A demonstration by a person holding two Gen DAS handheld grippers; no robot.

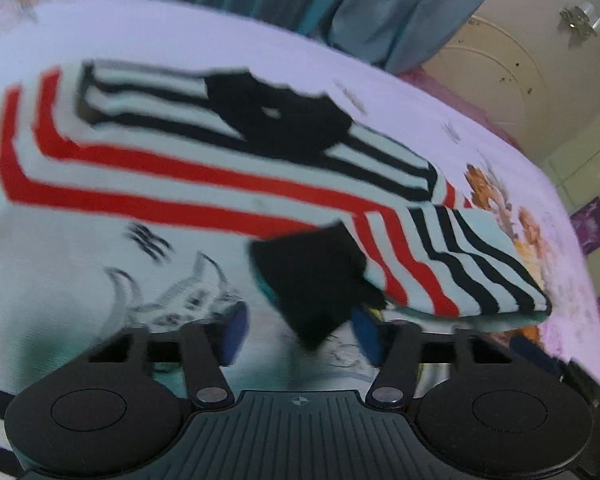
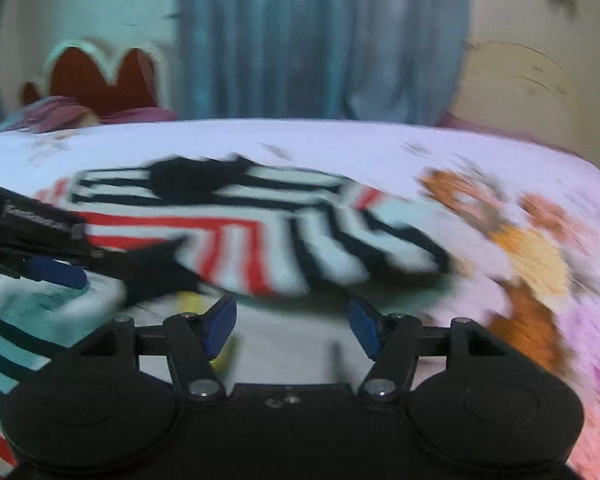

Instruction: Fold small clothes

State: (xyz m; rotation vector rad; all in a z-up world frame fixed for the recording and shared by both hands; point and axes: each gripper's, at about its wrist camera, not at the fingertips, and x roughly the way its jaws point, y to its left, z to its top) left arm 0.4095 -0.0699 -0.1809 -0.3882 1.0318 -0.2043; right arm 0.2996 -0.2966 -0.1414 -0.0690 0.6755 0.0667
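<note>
A small white garment with red and black stripes and black trim (image 1: 228,168) lies partly folded on the bed. My left gripper (image 1: 300,332) is open, its blue pads (image 1: 234,336) on either side of a black cuff (image 1: 316,280) that hangs between them. My right gripper (image 2: 292,328) is open and empty, just in front of the garment's near edge (image 2: 284,256). The left gripper (image 2: 48,248) shows at the left of the right wrist view, by the black cuff. Both views are blurred by motion.
The bed sheet (image 2: 340,148) is pale with cartoon prints (image 2: 528,256). Blue curtains (image 2: 320,40) hang behind the bed, with a red headboard (image 2: 96,80) at far left and a cream wall (image 1: 520,60) at right.
</note>
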